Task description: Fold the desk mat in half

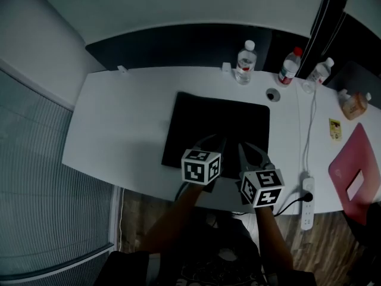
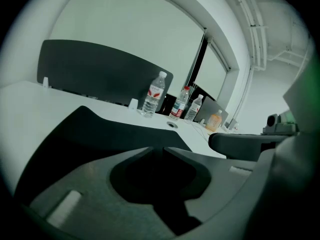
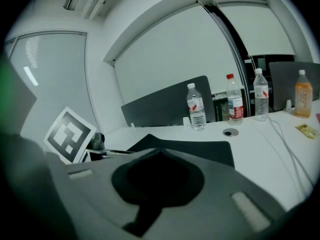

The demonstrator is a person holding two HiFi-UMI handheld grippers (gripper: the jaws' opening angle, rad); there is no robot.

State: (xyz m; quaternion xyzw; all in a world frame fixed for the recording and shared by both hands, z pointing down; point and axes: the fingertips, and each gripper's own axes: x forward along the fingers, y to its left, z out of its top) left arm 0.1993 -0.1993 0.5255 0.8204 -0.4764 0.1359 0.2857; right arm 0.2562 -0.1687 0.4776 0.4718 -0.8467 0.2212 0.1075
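Observation:
The black desk mat (image 1: 220,115) lies flat on the white desk (image 1: 125,118), in front of the person. Both grippers hover over its near part, side by side and pointing away from the person. The tips of my left gripper (image 1: 221,140) stand together with only a thin slit between them (image 2: 163,148). I see nothing pinched there, and the mat (image 2: 100,129) spreads out beyond them. My right gripper (image 1: 242,146) also has its tips closed (image 3: 160,151), with the mat (image 3: 210,150) lying ahead. The mat's near edge is hidden under the grippers.
Three water bottles (image 1: 246,62) (image 1: 289,66) (image 1: 319,71) stand along the desk's far edge, beside a cable hole (image 1: 272,95). A white cable runs down to a power strip (image 1: 307,201) at the right. A pink sleeve (image 1: 357,171) and an orange bottle (image 1: 354,105) lie further right.

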